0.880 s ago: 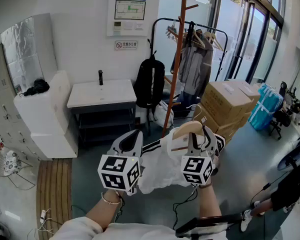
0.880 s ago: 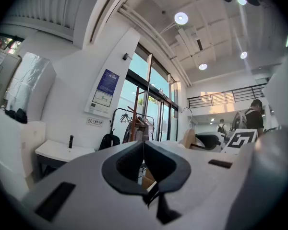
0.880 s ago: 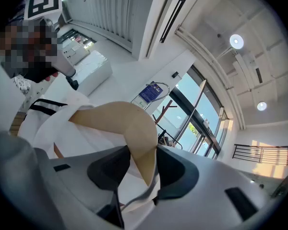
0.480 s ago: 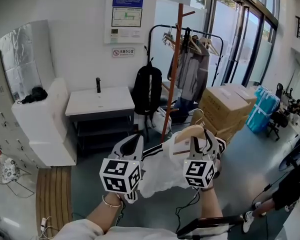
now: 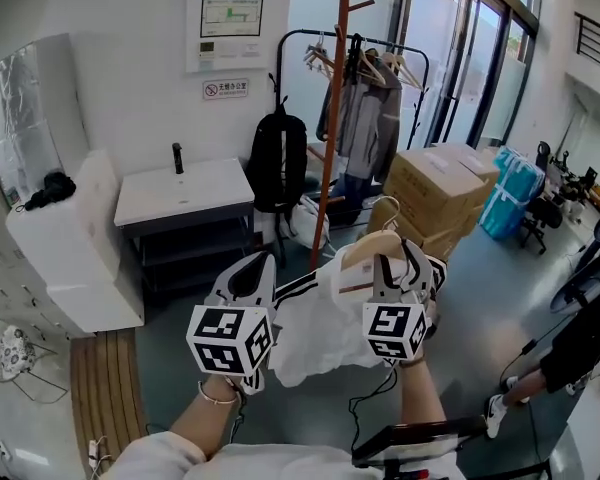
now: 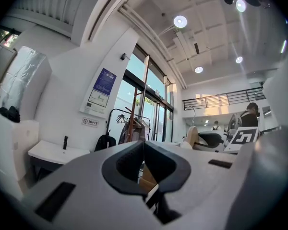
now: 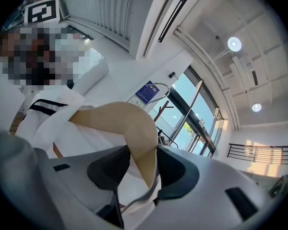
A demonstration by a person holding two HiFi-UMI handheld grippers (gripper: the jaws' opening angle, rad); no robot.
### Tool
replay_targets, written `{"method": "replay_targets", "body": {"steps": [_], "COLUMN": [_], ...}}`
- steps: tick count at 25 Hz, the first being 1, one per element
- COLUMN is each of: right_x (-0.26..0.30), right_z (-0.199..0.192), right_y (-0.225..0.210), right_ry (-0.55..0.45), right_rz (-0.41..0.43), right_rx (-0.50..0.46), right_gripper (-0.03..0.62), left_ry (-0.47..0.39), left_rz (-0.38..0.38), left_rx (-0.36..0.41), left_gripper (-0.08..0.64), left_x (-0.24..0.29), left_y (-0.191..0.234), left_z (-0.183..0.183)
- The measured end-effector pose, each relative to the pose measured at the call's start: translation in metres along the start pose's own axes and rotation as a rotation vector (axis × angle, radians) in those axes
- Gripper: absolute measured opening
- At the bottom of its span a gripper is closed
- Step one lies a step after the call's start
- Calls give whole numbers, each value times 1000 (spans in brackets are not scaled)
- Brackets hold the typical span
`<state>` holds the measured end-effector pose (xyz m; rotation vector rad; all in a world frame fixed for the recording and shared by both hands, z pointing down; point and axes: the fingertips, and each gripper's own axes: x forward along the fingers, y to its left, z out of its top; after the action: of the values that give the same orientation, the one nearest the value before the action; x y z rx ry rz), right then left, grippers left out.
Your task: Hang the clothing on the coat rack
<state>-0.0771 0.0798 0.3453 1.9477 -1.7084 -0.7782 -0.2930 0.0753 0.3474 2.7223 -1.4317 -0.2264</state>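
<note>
A white garment with black stripes hangs on a wooden hanger between my two grippers, low in the head view. My right gripper is shut on the hanger's shoulder, its pads pressing the wood with white cloth draped beside it. My left gripper is shut on the garment's striped edge; its jaws meet, with cloth pinched below. The brown coat rack pole stands ahead, beyond both grippers, and also shows far off as a thin pole.
Behind the pole a black clothes rail carries hangers and grey jackets. A black backpack hangs left of it, next to a white sink table. Cardboard boxes are stacked to the right. A person's dark sleeve is at the right edge.
The head view has shifted, so the rack, sink table and boxes sit slightly further left. Both grippers keep their hold and stay at about the same spot in view.
</note>
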Motion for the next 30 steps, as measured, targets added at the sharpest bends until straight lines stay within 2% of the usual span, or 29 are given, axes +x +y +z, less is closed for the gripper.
{"method": "replay_targets", "body": {"steps": [8, 14, 30], "right_x": [11, 38, 151], "right_z": [-15, -37, -101], "right_y": [-3, -4, -48], "right_ry": [28, 32, -1], "right_rz": [-9, 8, 78], "right_rx": [49, 78, 70], "right_gripper": [189, 190, 190], "left_ry": [39, 48, 68], "left_rz": [-35, -12, 62], "left_rx": [-24, -20, -30], "left_gripper": [12, 12, 12], "left_x": [18, 43, 173], "left_y": [-4, -1, -16], "left_z": [-13, -23, -47]}}
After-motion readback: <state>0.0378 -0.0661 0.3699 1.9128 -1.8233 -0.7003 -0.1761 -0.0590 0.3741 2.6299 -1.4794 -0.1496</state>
